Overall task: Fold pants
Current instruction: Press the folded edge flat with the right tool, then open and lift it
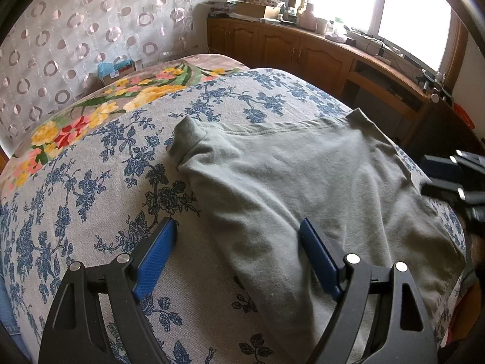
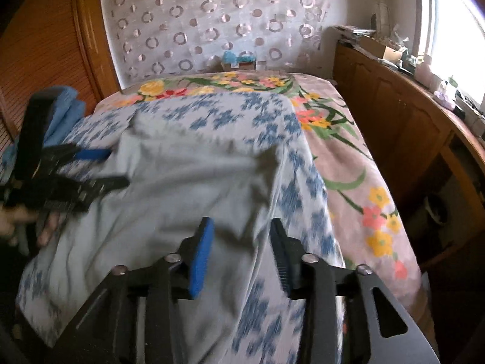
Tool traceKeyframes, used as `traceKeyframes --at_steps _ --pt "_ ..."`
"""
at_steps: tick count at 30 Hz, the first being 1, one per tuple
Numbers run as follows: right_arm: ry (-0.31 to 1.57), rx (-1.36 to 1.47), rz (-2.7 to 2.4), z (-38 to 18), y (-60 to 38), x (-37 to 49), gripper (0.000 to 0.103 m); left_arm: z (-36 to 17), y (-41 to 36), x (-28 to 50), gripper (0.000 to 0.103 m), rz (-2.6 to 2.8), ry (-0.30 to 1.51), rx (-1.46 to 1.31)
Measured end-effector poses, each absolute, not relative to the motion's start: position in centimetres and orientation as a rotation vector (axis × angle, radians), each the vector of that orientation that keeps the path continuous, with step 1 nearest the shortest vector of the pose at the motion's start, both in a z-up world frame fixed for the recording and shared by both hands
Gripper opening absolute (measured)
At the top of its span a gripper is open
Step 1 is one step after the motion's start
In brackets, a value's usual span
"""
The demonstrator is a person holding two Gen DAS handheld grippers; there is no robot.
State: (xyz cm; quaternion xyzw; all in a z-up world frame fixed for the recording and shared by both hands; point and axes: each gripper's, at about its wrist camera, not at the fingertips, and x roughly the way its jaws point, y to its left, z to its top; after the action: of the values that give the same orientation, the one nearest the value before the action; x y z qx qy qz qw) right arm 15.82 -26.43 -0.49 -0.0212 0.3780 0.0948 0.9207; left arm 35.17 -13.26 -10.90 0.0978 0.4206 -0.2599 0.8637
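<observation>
The grey pants (image 1: 303,188) lie folded into a broad flat shape on the bed. In the left wrist view my left gripper (image 1: 238,224) hovers open over their near left edge: one blue pad is above the sheet, the other above the grey cloth, and neither pinches anything. My right gripper (image 1: 436,176) shows dark and blurred at the pants' right edge. The right wrist view is smeared. There my right gripper (image 2: 241,224) stands open above the pants (image 2: 182,170), with nothing caught between its pads. My left gripper (image 2: 110,168) and a hand (image 2: 45,227) are at the left.
The bed carries a blue-floral sheet (image 1: 91,182) over a bright flowered blanket (image 2: 348,157). Wooden cabinets (image 1: 303,48) with clutter run under the window on the right. A circle-patterned curtain (image 2: 212,24) hangs behind. Blue cloth (image 2: 66,112) lies by a slatted wooden door.
</observation>
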Motion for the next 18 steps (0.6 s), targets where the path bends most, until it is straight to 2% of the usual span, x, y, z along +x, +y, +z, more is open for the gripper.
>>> traceKeyframes --at_steps 1,7,18 --pt "0.777 -0.044 0.191 -0.6 -26.5 15.2 0.052 -10.9 -13.3 35.2 0.084 -0.545 0.881 0.205" --pt "0.793 -0.023 0.207 -1.1 -27.2 12.5 0.052 -10.2 -12.5 34.1 0.084 -0.503 0.903 0.187" --pt "0.775 0.011 0.215 -1.0 -27.4 9.8 0.052 -6.8 -11.5 25.1 0.084 -0.502 0.807 0.185"
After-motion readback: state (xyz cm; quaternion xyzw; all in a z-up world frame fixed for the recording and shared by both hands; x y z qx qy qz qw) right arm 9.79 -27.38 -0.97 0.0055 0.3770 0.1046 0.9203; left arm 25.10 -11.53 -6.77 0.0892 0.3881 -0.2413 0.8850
